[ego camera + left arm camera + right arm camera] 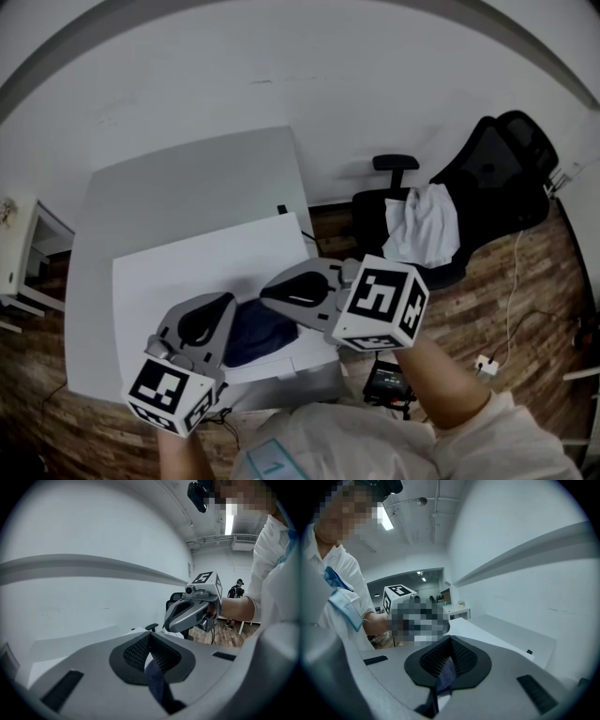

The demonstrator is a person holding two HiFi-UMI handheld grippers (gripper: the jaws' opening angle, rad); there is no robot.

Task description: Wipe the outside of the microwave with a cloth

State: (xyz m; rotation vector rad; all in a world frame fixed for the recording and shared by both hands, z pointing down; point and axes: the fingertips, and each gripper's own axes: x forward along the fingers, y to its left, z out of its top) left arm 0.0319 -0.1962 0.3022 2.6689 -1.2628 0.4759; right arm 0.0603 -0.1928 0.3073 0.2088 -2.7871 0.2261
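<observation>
A dark blue cloth [255,334] hangs between my two grippers over the front part of the white microwave [178,272]. In the head view my left gripper [228,302] is at the lower left and my right gripper [270,293] is just to its right, their tips close together. Seen from the left gripper [150,638], its jaws are shut on a fold of the cloth [157,682], and the right gripper [190,613] shows beyond it. From the right gripper [450,641], its jaws pinch the cloth [446,674] too.
The microwave stands on a grey table [141,192] against a white wall. A black office chair [487,178] with a white cloth [424,225] on its seat is to the right. A power strip [486,364] lies on the wooden floor. A white shelf [17,253] is at far left.
</observation>
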